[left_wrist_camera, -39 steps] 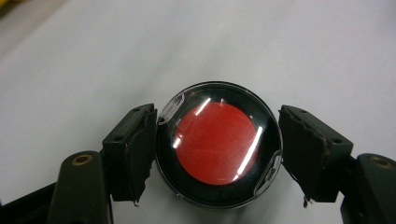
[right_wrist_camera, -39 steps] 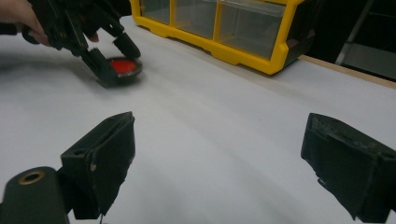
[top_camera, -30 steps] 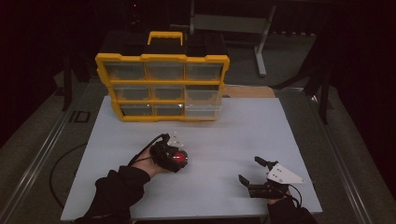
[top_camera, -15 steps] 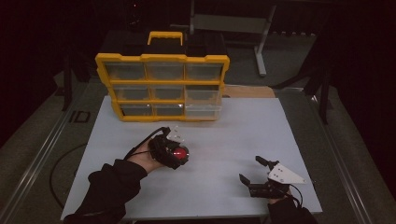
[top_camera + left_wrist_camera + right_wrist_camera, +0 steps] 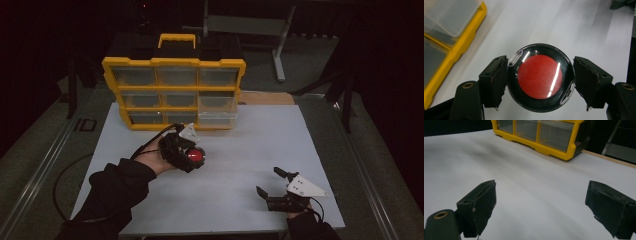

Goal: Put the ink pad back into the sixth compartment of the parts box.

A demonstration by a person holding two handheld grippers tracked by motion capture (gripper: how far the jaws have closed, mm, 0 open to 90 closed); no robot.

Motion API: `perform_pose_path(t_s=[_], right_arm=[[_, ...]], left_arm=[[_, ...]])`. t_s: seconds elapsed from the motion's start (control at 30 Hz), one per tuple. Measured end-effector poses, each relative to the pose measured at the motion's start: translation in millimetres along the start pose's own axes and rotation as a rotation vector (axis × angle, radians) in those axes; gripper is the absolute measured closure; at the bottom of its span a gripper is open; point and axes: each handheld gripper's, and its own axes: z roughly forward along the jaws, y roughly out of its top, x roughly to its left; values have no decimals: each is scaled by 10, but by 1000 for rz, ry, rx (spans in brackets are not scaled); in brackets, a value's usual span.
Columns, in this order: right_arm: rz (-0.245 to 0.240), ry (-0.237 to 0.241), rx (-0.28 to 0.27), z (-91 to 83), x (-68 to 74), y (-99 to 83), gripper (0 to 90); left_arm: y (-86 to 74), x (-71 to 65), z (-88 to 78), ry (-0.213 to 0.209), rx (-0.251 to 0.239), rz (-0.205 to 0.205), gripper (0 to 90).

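The white tabletop (image 5: pixel 260 150) spreads under both your hands. Beyond your left hand-held gripper (image 5: pixel 192 155), near it, stands the yellow drawer organizer (image 5: pixel 172 92) with clear drawers and a yellow carry handle on top; in the left gripper view its yellow frame (image 5: pixel 461 47) lies off to the left of the jaws. From your right hand-held gripper (image 5: pixel 272 187) the organizer (image 5: pixel 541 135) is well apart, straight ahead across bare tabletop. Nothing stands between either hand-held gripper and the organizer.

The round black case with the red disc (image 5: pixel 541 77) sits squarely between the pads of your left hand-held gripper, above the tabletop and clear of it. It is a flat round thing with no long axis to speak of; its clear lid and red face look back at the left gripper's camera, and in the high view the red face (image 5: pixel 196 156) shows turned upward and toward you.

Your left hand (image 5: pixel 152 160) comes in from the lower left, dark sleeve up to the wrist, cable looping behind it, jaws clamped on the case's rim from both sides. Your right hand-held gripper rests low near the tabletop's near right corner, its jaws spread wide with nothing between them.
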Motion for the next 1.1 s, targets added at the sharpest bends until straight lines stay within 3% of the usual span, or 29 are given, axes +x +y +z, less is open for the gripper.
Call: perform_pose_path(t_s=[0.23,0.5,0.93,1.0,1.1], right_arm=[[-2,1,-1,2,-2,-2,99],[1,0,-2,3,2,-1,99],[-7,-1,-5,-10,-2,6,99],[-7,-3,-6,-13,-5,7,99],[-4,-3,-5,-13,-4,7,99]], left_arm=[[184,5,-145,15,10,29,307],[385,40,-298,26,-22,48,306],[653,200,-454,32,-67,50,306],[719,254,-491,15,-83,58,306],[791,291,-520,30,-89,62,307]])
